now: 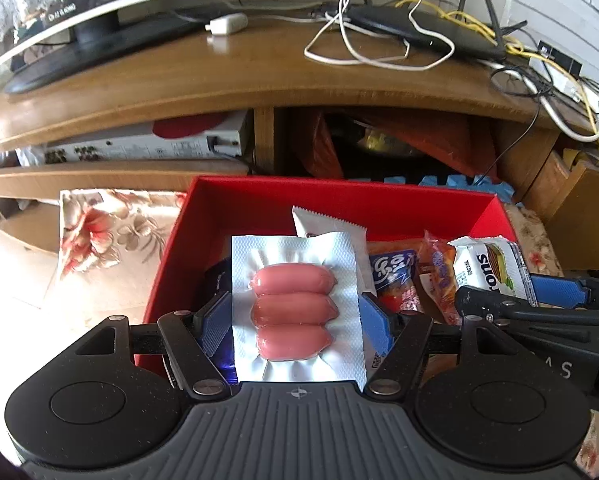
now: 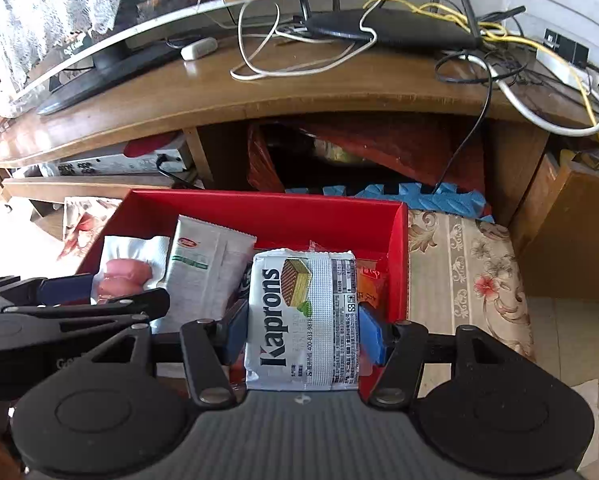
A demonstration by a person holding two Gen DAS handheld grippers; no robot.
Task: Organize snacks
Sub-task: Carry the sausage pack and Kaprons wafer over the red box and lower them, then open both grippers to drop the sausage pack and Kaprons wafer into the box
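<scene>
My left gripper (image 1: pixel 295 320) is shut on a clear pack of three pink sausages (image 1: pixel 295 304) and holds it over the red box (image 1: pixel 339 196). My right gripper (image 2: pixel 303 332) is shut on a white Kaprons wafer pack (image 2: pixel 299 316), over the right part of the same red box (image 2: pixel 267 206). The wafer pack also shows at the right of the left wrist view (image 1: pixel 491 268). The sausage pack shows at the left of the right wrist view (image 2: pixel 127 272). Several other snack packets lie in the box, among them a white packet (image 2: pixel 207 272) and a blue and red one (image 1: pixel 395 276).
The box sits on a floral cloth (image 2: pixel 467 264) in front of a wooden TV stand (image 1: pixel 239 68). The stand bears a TV base (image 1: pixel 83 52), a router (image 1: pixel 419 28) and tangled cables (image 1: pixel 359 48). A blue foam mat (image 2: pixel 419 196) lies behind the box.
</scene>
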